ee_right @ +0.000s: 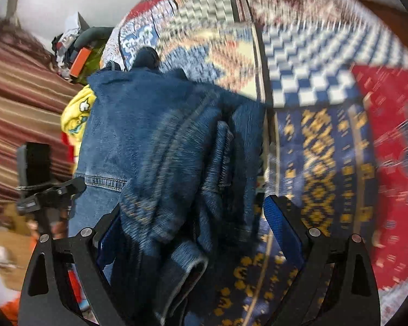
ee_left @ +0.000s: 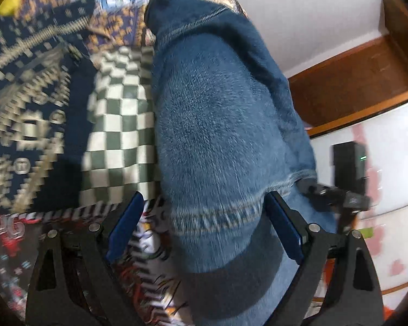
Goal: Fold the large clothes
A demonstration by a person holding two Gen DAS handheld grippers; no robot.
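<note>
Patterned bedspread (ee_right: 326,163): one, the widest surface, made of checkered, blue-and-gold and red panels; bare stretches lie to the right of the jeans in the right wrist view and to their left in the left wrist view.
Jeans (ee_left: 217,135): one pair, blue denim, lying on the bedspread in a long mound; a stitched hem edge crosses between the left fingers; in the right wrist view the denim is bunched into several folds with a rolled cuff nearest the camera.
Wooden frame (ee_left: 353,81): one brown edge borders the right side in the left wrist view, below a white wall.
Yellow cloth (ee_right: 76,116): one piece, just beside the jeans' far left edge.
Left gripper (ee_left: 204,217): fingers spread wide either side of the denim mound, pads not pressing.
Right gripper (ee_right: 193,228): fingers wide apart, bunched denim between them, nothing clamped.
</note>
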